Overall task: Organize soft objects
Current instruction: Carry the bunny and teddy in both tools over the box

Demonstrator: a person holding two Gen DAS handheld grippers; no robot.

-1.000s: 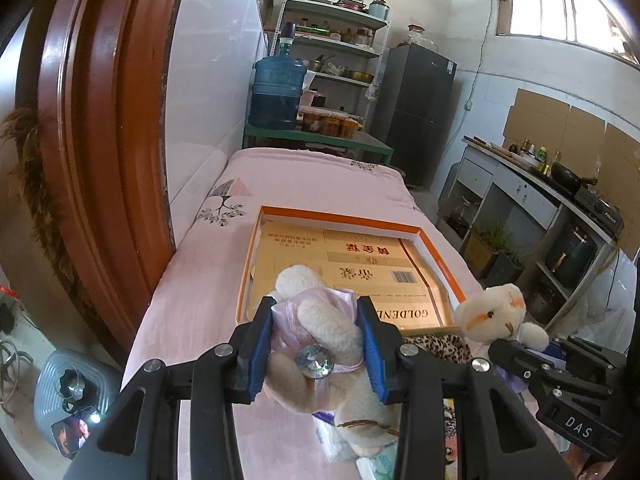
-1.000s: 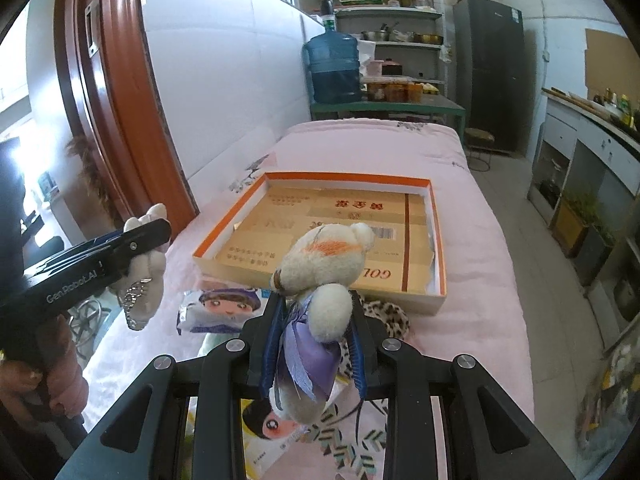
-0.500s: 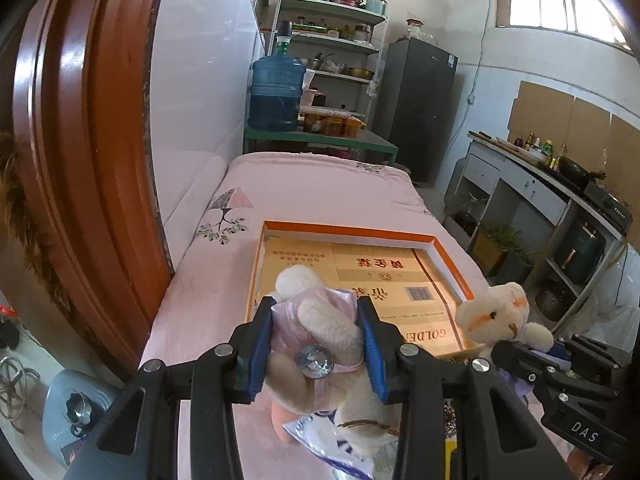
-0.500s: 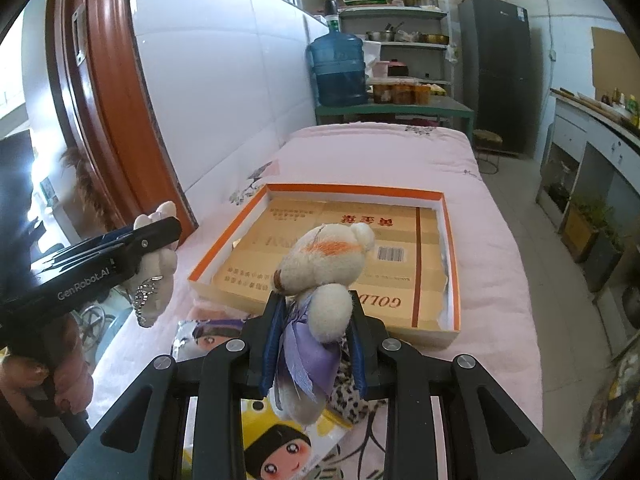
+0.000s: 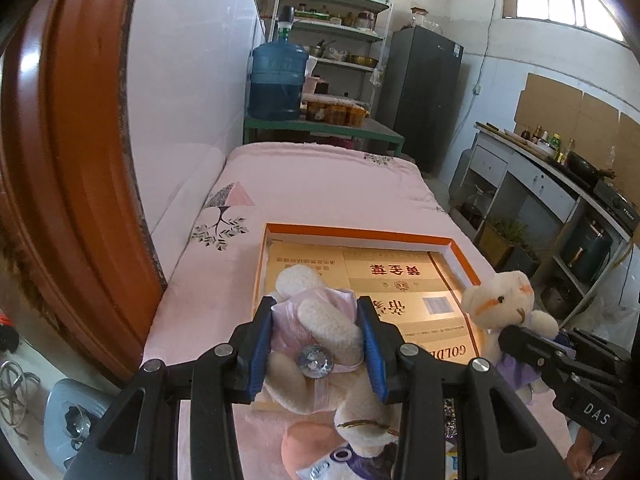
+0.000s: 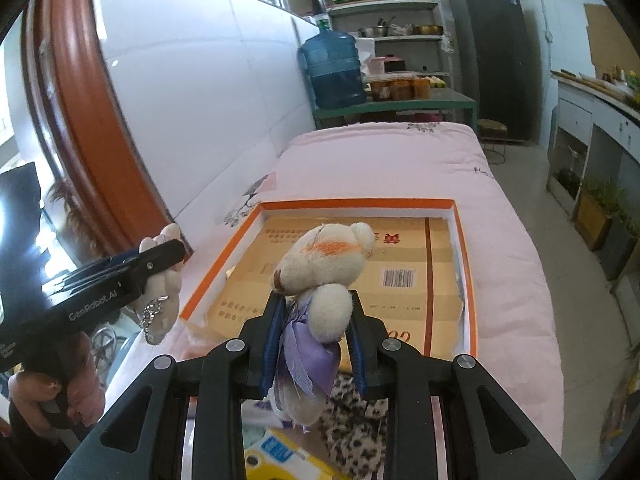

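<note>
Bed (image 5: 320, 184) with pink cover runs away ahead of both claws. Shallow orange-rimmed box (image 5: 360, 236) lies on it, just ahead of and below the claws; it holds only flattened yellow cardboard (image 6: 400, 280), no toys inside.

Left claw (image 5: 316, 344): jaws partly closed, blue pads pressing both sides of a cream bear in a pink dress (image 5: 320, 320). Bear sits between the pads over the box's near-left corner, long axis roughly along the claw, head toward the camera and hanging low, a round gem on its dress.

Right claw (image 6: 314, 332): narrower gap, clamped on a cream bear in a purple dress (image 6: 324, 276). Bear is upright, head above the fingertips, over the box's near edge.

Printed packets (image 6: 288, 456) and leopard-print cloth (image 6: 352, 420) lie below the right claw.
</note>
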